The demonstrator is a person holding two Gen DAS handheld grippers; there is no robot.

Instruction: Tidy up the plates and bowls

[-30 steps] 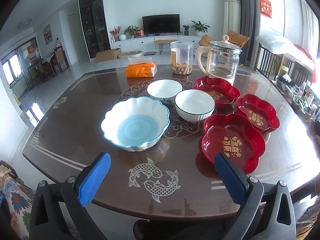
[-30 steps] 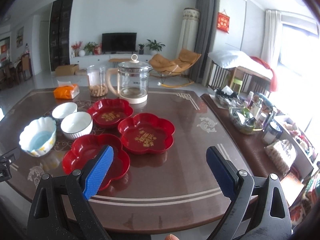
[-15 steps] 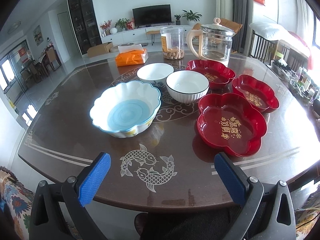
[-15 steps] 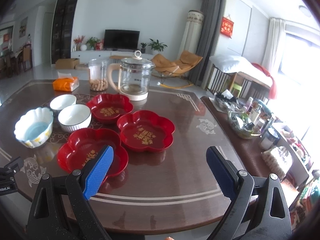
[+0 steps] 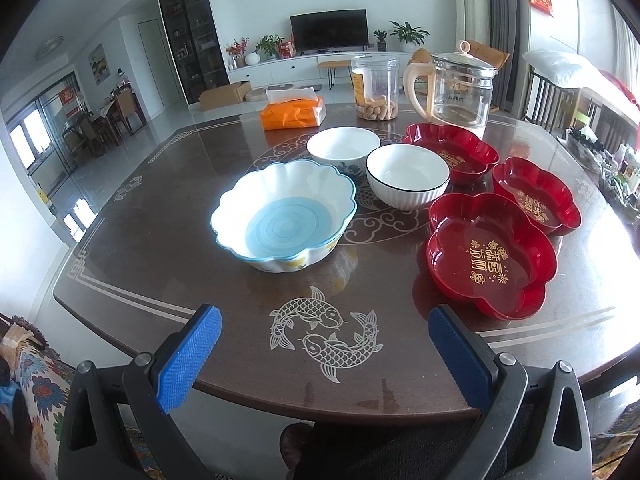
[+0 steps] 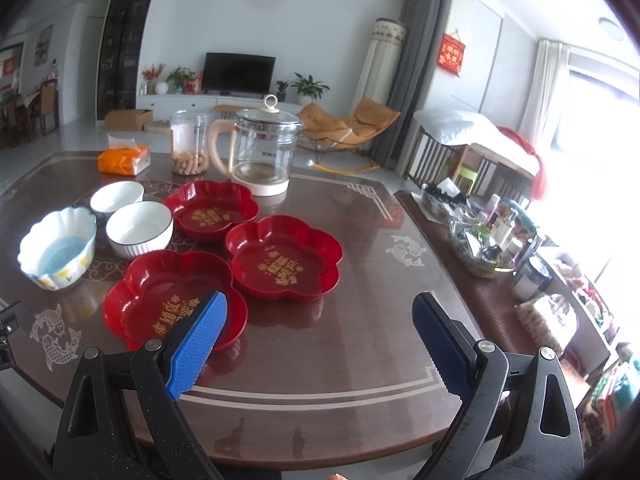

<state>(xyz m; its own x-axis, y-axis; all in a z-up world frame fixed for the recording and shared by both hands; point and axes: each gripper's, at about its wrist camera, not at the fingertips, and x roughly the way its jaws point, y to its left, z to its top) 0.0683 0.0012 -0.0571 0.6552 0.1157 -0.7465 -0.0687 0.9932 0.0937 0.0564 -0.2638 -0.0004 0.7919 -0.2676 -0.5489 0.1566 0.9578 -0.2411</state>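
On the dark table (image 5: pixel 160 240) stand a scalloped white bowl with a blue inside (image 5: pixel 284 220), two plain white bowls (image 5: pixel 407 176) (image 5: pixel 343 148), and three red flower-shaped plates (image 5: pixel 492 256) (image 5: pixel 536 200) (image 5: pixel 452 152). My left gripper (image 5: pixel 324 356) is open and empty above the near table edge, short of the scalloped bowl. In the right wrist view the red plates (image 6: pixel 172 300) (image 6: pixel 284 264) (image 6: pixel 212 210) and the bowls (image 6: pixel 58 248) (image 6: pixel 140 228) (image 6: pixel 117 196) lie to the left. My right gripper (image 6: pixel 320 340) is open and empty; its left finger overlaps the nearest red plate.
A glass kettle (image 5: pixel 460 88), a clear jar of snacks (image 5: pixel 375 88) and an orange tissue pack (image 5: pixel 294 114) stand at the table's far side. A side counter with a cluttered glass dish (image 6: pixel 480 244) runs along the right.
Both grippers have moved forward and lower toward the table; the dishes appear larger. Both stay open. No dish has moved.
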